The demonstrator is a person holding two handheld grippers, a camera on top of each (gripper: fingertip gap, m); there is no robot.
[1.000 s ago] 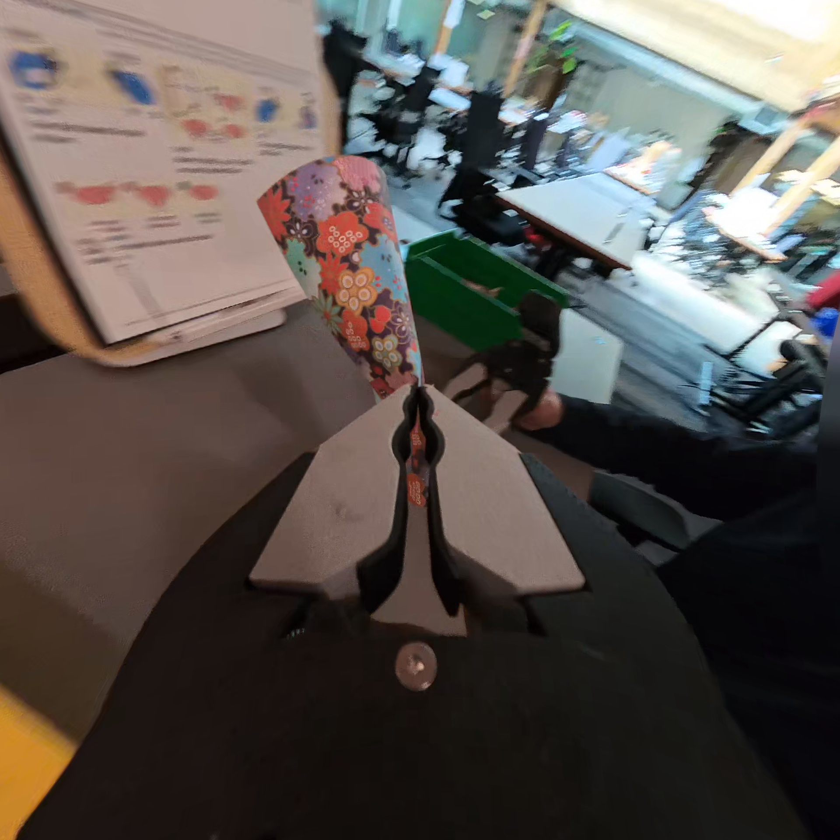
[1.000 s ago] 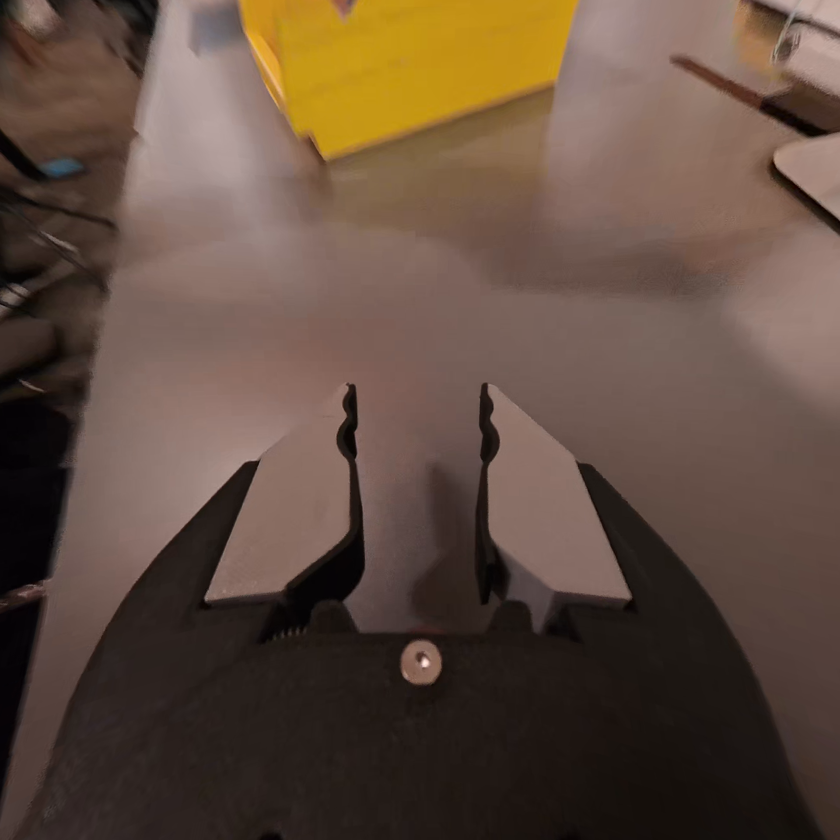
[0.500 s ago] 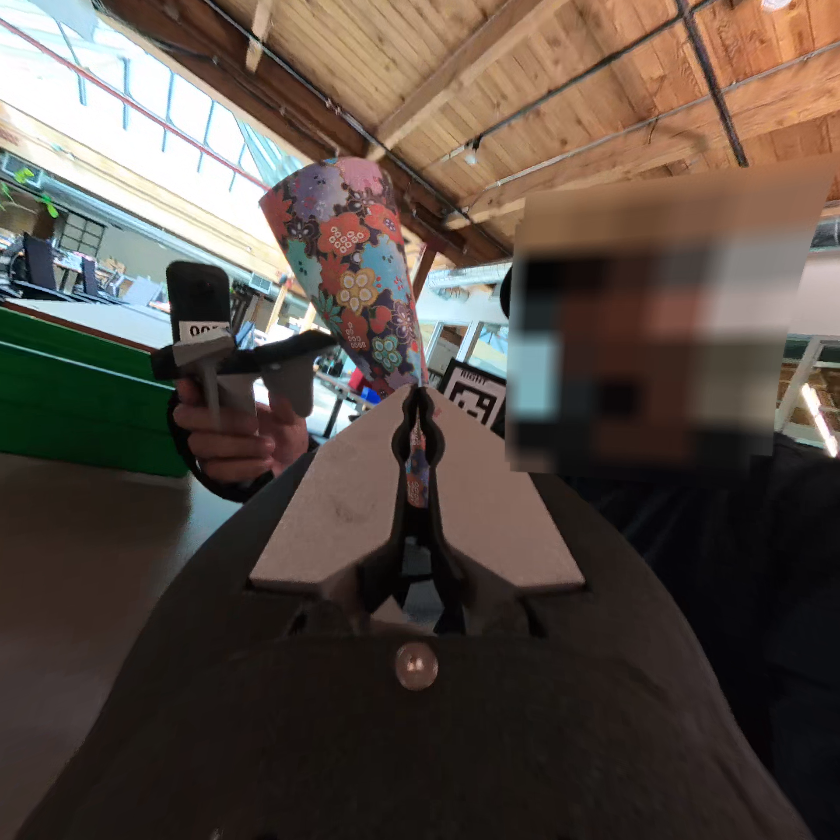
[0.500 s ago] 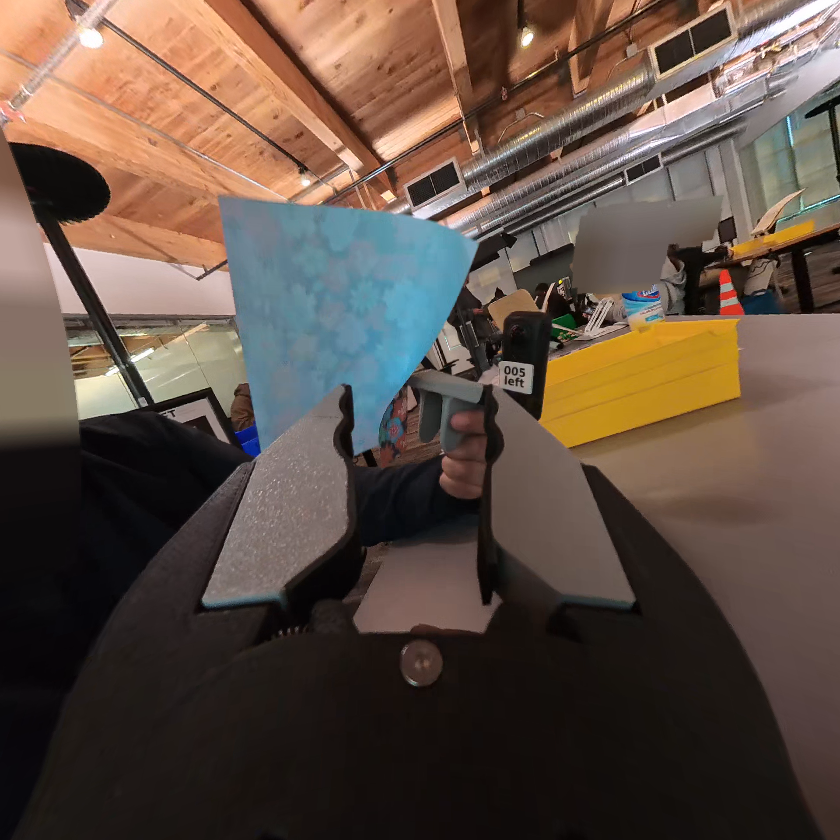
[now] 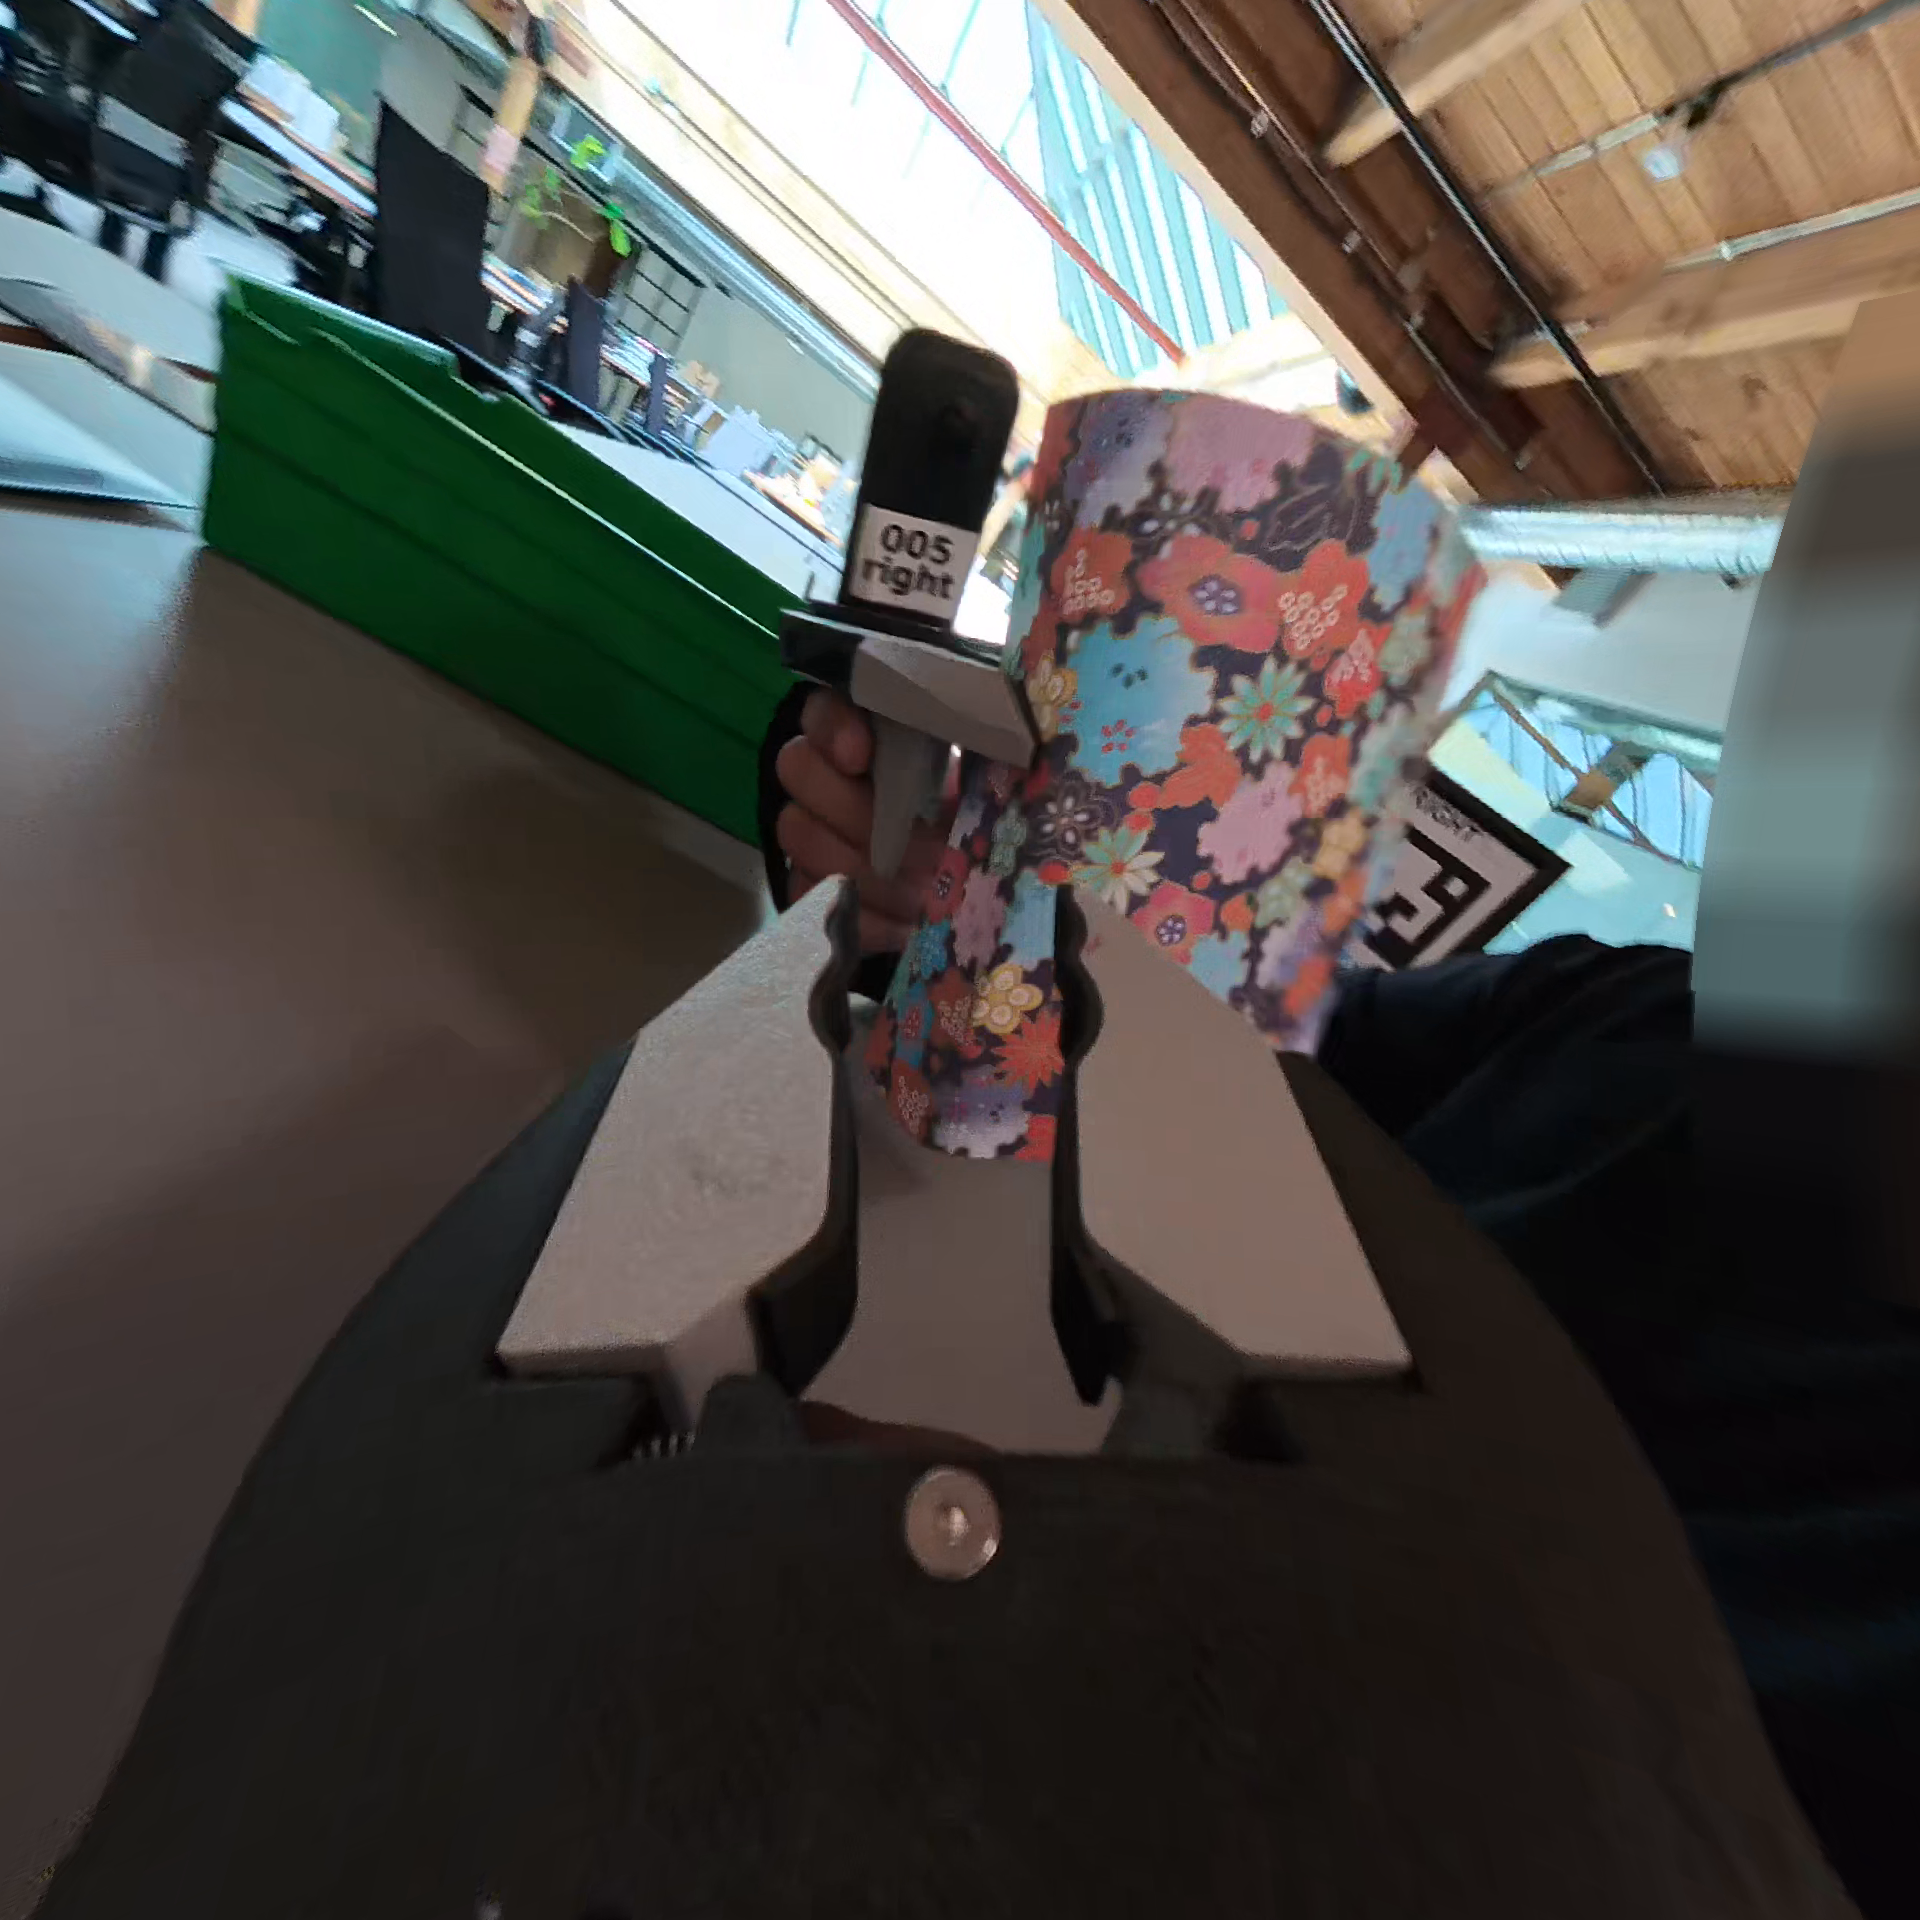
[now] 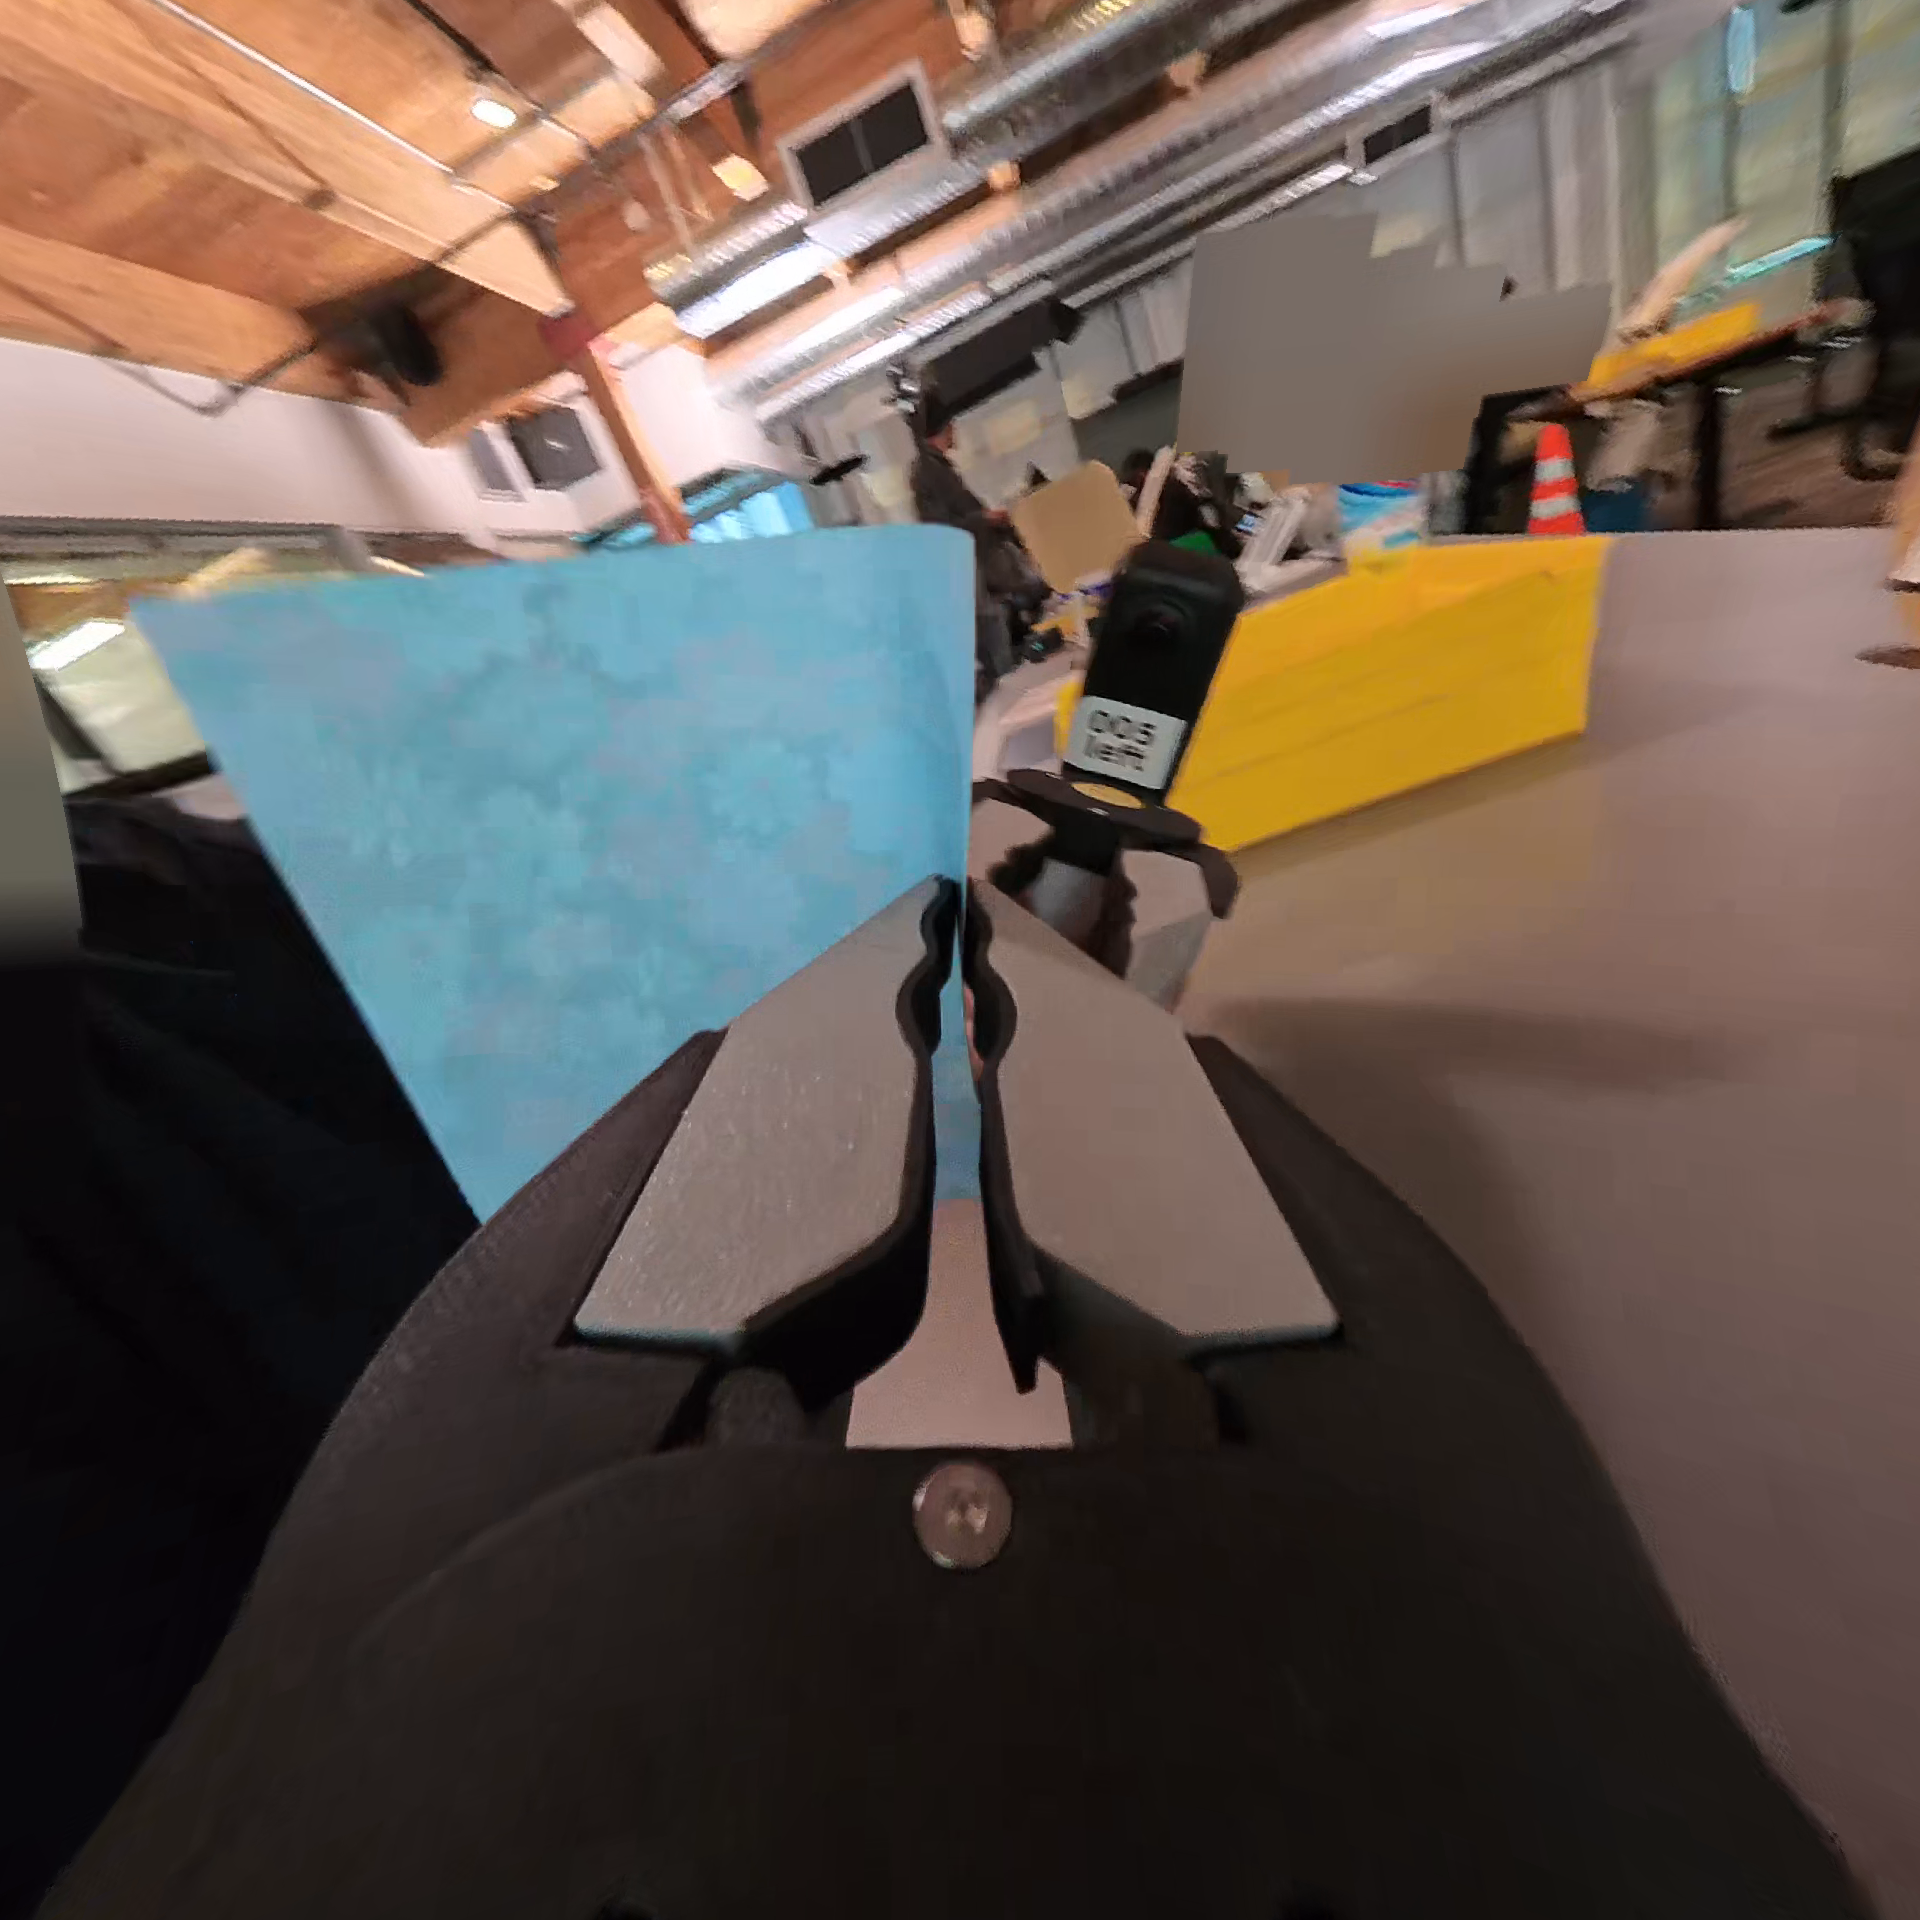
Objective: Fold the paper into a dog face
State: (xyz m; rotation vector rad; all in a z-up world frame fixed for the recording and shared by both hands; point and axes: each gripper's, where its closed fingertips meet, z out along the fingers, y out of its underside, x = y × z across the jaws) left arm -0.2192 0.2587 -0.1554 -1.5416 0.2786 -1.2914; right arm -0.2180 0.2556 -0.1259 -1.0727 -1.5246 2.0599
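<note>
Paper (image 5: 1226,727): floral sheet, blue reverse, held aloft above the bench (image 5: 260,883).
Right tongs (image 6: 961,914): clamped on one paper edge.
Left tongs (image 5: 951,935): parted, paper between, unpinched.
Technique: lower flat to the bench before creasing.

The paper (image 5: 1226,727) stands upright in the air above the counter (image 5: 312,883), between the two tools. The right hand-held gripper (image 6: 958,935) is clamped on one edge of it (the sheet spreads to the left in the right wrist view). The left hand-held gripper (image 5: 951,956) sits just below the sheet's lower corner, fingers parted around it. A bin (image 5: 468,540) rests on the counter behind the right hand-held gripper; another bin (image 6: 1382,675) rests behind the left one.
</note>
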